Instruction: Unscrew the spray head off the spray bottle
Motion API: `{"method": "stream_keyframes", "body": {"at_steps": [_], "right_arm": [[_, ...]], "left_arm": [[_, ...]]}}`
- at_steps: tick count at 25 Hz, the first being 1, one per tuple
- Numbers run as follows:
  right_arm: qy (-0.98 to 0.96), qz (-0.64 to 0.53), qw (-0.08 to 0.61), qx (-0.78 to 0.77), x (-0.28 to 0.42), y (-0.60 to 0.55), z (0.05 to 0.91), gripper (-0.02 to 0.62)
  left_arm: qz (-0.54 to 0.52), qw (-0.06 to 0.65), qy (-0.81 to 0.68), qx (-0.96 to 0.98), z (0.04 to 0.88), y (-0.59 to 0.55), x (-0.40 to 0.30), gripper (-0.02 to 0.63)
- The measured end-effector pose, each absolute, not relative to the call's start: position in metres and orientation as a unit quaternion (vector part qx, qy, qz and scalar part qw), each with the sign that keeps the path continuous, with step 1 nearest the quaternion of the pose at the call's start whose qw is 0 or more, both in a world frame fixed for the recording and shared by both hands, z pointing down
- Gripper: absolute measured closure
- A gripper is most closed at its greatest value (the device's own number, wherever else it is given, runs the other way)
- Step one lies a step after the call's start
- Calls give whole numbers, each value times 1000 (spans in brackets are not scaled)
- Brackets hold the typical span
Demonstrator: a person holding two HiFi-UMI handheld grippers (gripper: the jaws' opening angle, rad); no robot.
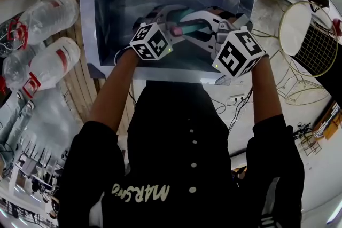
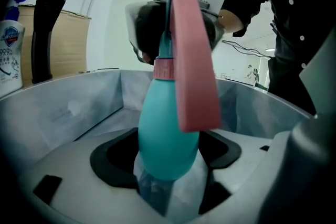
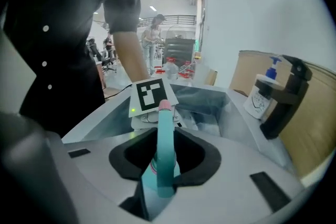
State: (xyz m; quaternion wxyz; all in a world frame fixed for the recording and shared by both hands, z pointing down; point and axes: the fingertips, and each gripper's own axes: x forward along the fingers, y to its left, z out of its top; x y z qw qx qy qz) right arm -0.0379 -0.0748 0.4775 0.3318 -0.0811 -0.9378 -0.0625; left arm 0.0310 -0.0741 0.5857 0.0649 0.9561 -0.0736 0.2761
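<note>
My left gripper pinches the spray bottle, my right gripper the spray head; slack right jaws could skid, not unscrew.

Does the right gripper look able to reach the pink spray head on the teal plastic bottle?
Likely yes: the right gripper is closed around the pink spray head, nothing between. The left gripper clamps the teal plastic bottle low down, clear of it.
</note>
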Motion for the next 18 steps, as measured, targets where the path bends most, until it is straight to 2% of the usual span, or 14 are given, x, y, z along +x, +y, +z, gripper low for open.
{"method": "stream_keyframes", "body": {"at_steps": [3,5,9,13,18], "right_arm": [[-937,-25,348,-25,-28,-78,476,345],[-935,3,354,21,-18,-80,470,304],[-923,118,338,144,2,-81,450,262],[-889,294,249,246,1,-69,438,229],[-817,390,186,381,3,-76,445,200]], "left_arm": [[280,64,-76,955,586,-73,31,238],[282,65,-79,954,586,-73,30,238],[284,67,-84,953,586,-72,30,238],[284,69,-91,952,586,-72,31,238],[282,70,-100,952,586,-74,32,238]]}}
